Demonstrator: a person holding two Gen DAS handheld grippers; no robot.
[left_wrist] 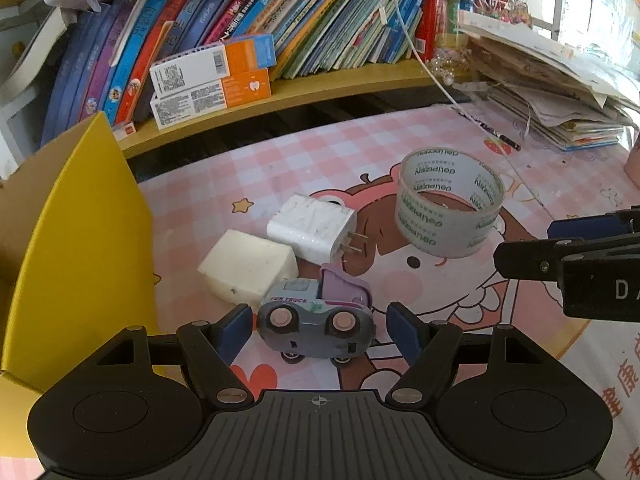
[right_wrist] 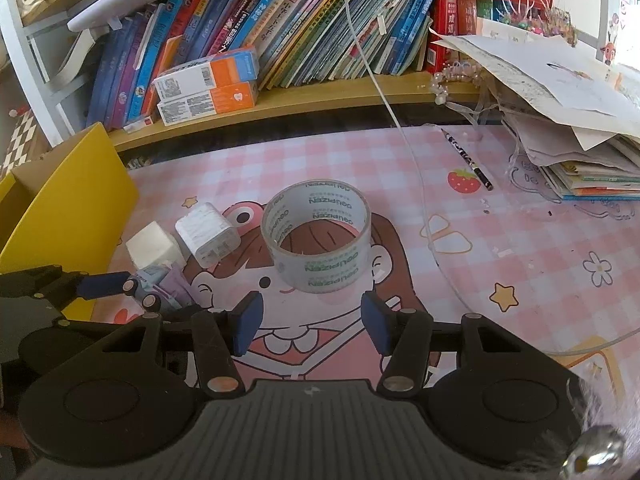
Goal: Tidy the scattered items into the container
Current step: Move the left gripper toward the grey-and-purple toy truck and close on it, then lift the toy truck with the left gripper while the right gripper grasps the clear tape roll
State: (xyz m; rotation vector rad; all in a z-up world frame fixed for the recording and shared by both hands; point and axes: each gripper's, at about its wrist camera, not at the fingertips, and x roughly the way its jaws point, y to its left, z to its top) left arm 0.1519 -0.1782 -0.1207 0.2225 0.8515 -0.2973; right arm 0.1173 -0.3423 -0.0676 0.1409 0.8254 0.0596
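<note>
Pick-up step: left gripper (left_wrist: pixel 318 330) spread around the toy truck (left_wrist: pixel 316 324) on the mat beside the yellow box (left_wrist: pixel 80 240), pads not touching; next close and lift; right gripper (right_wrist: pixel 312 322) spread, empty, near the tape roll (right_wrist: pixel 318 236).

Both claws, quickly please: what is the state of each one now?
Left claw: open, pads on either side of the toy truck, not pressing it.
Right claw: open, holding nothing.
</note>
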